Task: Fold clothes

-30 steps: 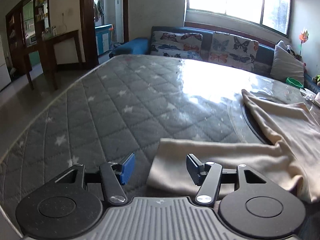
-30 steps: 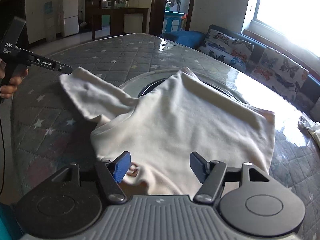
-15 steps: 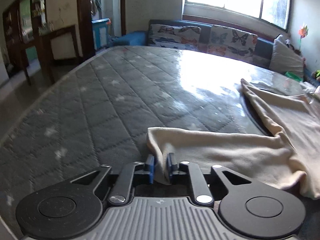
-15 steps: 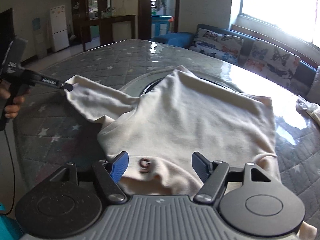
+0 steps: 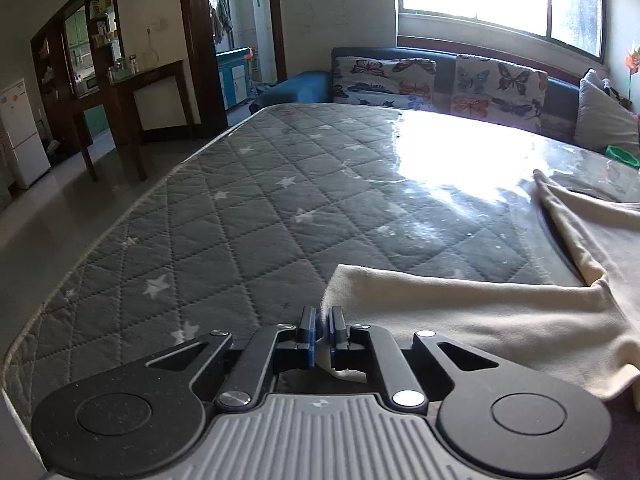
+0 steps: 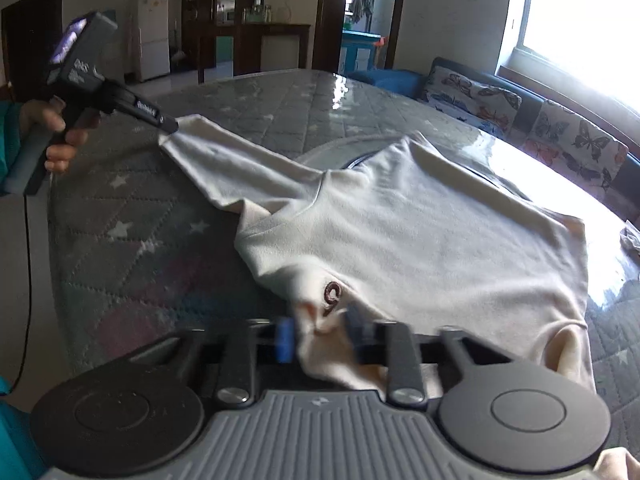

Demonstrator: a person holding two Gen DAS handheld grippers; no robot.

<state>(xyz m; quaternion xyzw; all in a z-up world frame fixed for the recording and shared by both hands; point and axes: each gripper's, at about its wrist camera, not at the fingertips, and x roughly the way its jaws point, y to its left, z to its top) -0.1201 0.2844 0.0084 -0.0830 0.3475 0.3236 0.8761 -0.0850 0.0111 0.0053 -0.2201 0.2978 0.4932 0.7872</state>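
A cream long-sleeved top [image 6: 420,232] lies spread on the grey quilted table [image 6: 132,240]; it has a dark red mark [image 6: 332,292] near the collar. My left gripper [image 5: 322,330] is shut on the end of the left sleeve [image 5: 460,308]. In the right wrist view the left gripper [image 6: 170,125] holds that sleeve tip a little above the table at the left. My right gripper [image 6: 316,340] is blurred, its jaws closing around a bunch of cloth at the collar edge.
A round glass turntable [image 6: 340,156] lies under the top. A sofa with butterfly cushions [image 5: 440,80] runs along the far side under the window. A wooden side table [image 5: 132,92] and a white fridge [image 5: 20,132] stand to the left. A green bowl [image 5: 622,155] sits far right.
My left gripper closed on the sleeve end and lifted it slightly. My right gripper moved onto the collar edge and its jaws came together around the cloth.
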